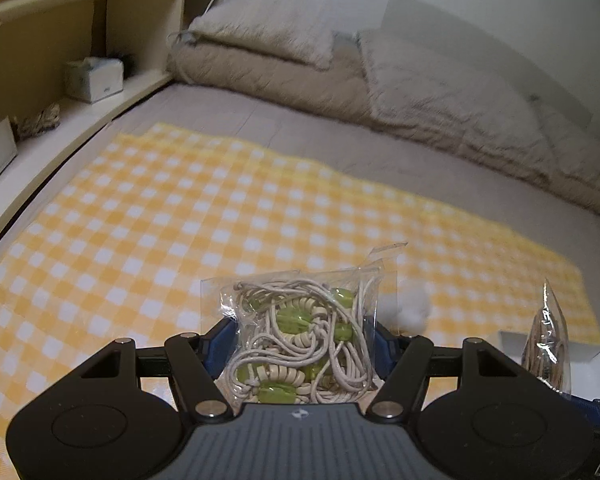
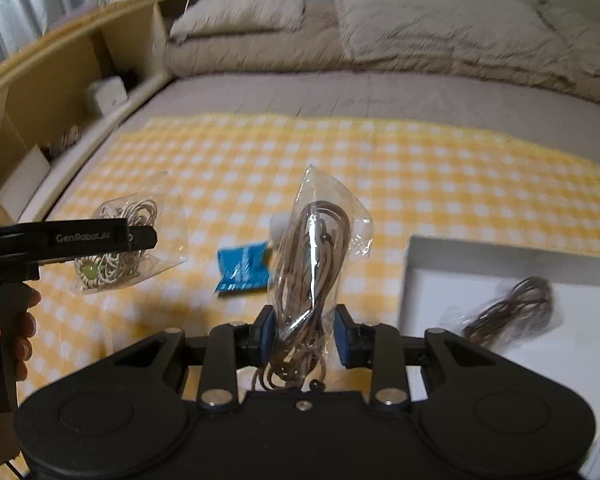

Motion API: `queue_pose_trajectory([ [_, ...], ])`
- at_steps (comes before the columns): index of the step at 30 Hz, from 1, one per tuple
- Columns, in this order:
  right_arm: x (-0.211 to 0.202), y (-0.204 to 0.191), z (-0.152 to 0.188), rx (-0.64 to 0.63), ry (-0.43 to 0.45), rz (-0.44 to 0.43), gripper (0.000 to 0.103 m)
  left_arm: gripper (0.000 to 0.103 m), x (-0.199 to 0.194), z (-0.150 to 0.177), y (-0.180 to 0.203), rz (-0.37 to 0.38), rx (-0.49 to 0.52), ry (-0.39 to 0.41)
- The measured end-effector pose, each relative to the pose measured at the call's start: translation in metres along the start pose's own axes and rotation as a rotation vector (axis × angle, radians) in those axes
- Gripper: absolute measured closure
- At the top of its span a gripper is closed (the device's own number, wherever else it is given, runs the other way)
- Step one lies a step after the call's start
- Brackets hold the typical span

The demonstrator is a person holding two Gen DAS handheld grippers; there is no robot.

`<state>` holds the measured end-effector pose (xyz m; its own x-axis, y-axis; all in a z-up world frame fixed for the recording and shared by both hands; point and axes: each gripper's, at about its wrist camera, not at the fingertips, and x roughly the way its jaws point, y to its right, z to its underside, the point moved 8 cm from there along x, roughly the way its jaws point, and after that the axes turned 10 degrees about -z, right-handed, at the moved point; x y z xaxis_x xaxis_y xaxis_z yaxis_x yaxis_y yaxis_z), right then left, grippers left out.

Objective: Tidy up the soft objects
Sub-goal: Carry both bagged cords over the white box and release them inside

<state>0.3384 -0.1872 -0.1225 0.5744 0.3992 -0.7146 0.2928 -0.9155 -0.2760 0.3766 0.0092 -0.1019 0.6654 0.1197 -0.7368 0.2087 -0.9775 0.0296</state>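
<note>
My left gripper (image 1: pixel 302 340) is shut on a clear bag of white cord with green beads (image 1: pixel 300 336), held above the yellow checked cloth (image 1: pixel 180 208). This gripper (image 2: pixel 140 238) and its bag (image 2: pixel 118 248) show at the left of the right wrist view. My right gripper (image 2: pixel 304 332) is shut on a clear bag of brown cord (image 2: pixel 312 264), held upright above the cloth (image 2: pixel 380 152). That bag also shows at the right edge of the left wrist view (image 1: pixel 546 344). A white box (image 2: pixel 452 280) to the right holds another bag of brown cord (image 2: pixel 512 312).
A blue packet (image 2: pixel 242 266) and a white pompom (image 1: pixel 414 308) lie on the cloth. Beige pillows and a quilt (image 1: pixel 380 80) lie at the far end of the bed. A wooden shelf unit (image 1: pixel 60 60) runs along the left side, holding a tissue box (image 1: pixel 94 78).
</note>
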Motion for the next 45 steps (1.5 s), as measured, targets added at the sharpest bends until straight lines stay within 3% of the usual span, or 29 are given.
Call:
queue_pose_trajectory([
  [10,-0.056,0.047,-0.012,0.089,0.129,0.043,0.071,0.036,-0.022,-0.006,0.050,0.106,0.029,0.037],
  [19,-0.088,0.100,-0.005,0.131,0.167,0.113,0.071,0.036,-0.035,0.005,0.120,0.245,0.083,-0.008],
  [29,-0.087,0.176,0.023,0.417,0.136,0.199,0.071,0.036,-0.038,0.022,0.178,0.312,0.133,-0.029],
  [30,-0.084,0.181,0.026,0.440,0.133,0.205,0.069,0.036,-0.037,0.022,0.181,0.313,0.135,-0.031],
  [32,-0.081,0.188,0.031,0.474,0.139,0.215,0.055,0.036,-0.035,0.024,0.186,0.312,0.140,-0.037],
  [33,-0.078,0.191,0.033,0.492,0.142,0.211,0.031,0.036,-0.033,0.025,0.188,0.311,0.142,-0.040],
  [34,-0.075,0.193,0.035,0.509,0.132,0.201,0.020,0.036,-0.031,0.025,0.190,0.311,0.144,-0.044],
  [39,-0.077,0.197,0.039,0.498,0.104,0.171,0.021,0.036,-0.025,0.028,0.201,0.310,0.157,-0.059],
  [45,-0.101,0.203,0.039,0.429,0.131,0.207,0.021,0.036,-0.024,0.044,0.227,0.347,0.185,-0.088],
])
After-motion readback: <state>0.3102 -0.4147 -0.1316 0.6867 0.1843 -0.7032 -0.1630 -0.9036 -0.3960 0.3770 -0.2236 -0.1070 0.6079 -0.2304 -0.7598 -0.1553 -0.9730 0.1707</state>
